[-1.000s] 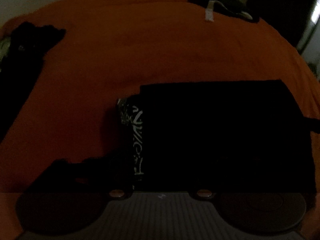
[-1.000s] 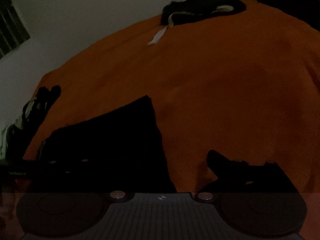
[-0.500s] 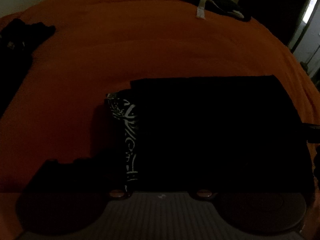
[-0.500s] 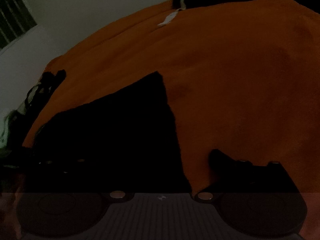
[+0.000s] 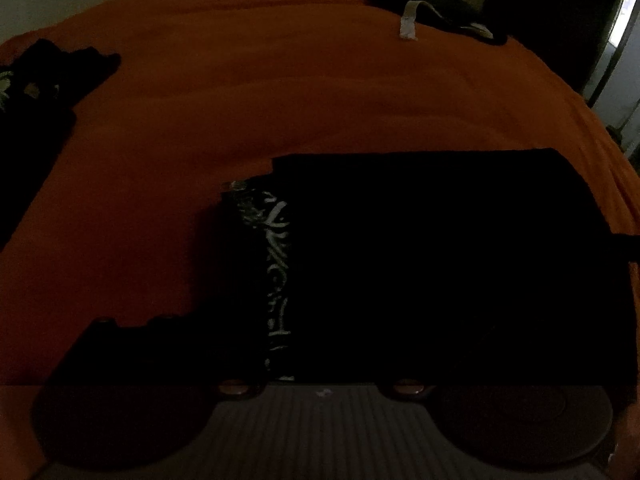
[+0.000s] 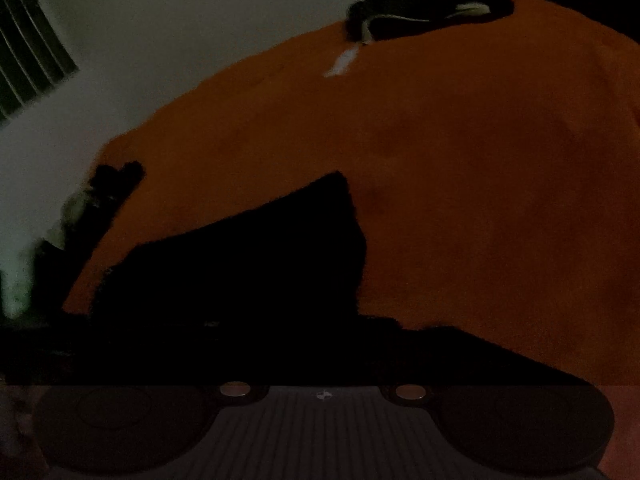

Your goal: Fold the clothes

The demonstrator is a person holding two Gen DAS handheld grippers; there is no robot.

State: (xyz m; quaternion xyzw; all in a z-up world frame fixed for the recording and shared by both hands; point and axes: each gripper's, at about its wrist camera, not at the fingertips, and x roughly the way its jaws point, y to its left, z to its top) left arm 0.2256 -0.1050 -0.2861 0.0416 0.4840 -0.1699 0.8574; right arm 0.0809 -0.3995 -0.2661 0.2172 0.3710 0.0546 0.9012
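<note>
Bed: orange blanket (image 5: 248, 92), dimly lit.
Before us: folded black garment (image 5: 440, 264), white-patterned strip along its left edge.
Our tongs: too dark; we cannot tell their state.

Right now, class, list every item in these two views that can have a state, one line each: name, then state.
Black garment: folded into a flat rectangle on the orange blanket.
Patterned fabric: showing along the garment's left edge.
Dark clothes with white strap: crumpled, unfolded, at the far edge.
Dark clothes pile: crumpled, far left.
Gripper jaws: too dark to tell.
</note>
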